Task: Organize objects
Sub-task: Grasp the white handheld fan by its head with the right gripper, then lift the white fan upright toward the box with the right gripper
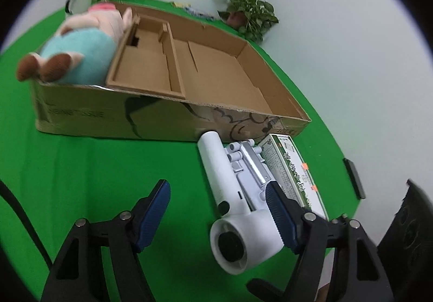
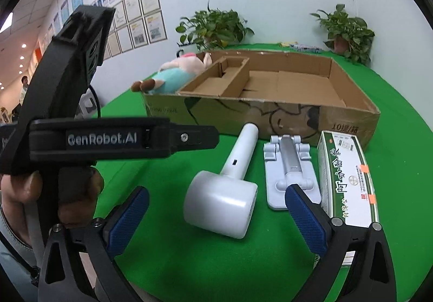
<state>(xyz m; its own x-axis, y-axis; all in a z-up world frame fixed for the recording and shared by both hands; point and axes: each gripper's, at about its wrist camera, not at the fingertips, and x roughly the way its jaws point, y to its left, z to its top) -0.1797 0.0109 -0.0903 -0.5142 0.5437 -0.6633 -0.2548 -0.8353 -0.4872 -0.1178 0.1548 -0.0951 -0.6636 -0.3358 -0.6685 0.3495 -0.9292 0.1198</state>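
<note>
The green counter (image 2: 189, 261) carries a shallow cardboard box (image 2: 270, 115) with a plush toy (image 2: 176, 72) at its left end. In front lie a green carton (image 2: 346, 174), a white hair dryer (image 2: 230, 188) and a grey stand (image 2: 291, 169). Both tools, left (image 1: 216, 210) and right (image 2: 216, 223), hang spread and empty; judging by this, a pickup is being lined up, likely the dryer, needing a descent and squeeze.

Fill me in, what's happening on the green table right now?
A person holds a gripper in each hand over the green table; both the left gripper and the right gripper are open and hold nothing. A white hair dryer, a folded grey stand and a green-and-white carton lie in a row in front of the cardboard box. Only a plush pig lies in the box, at its left end.
</note>
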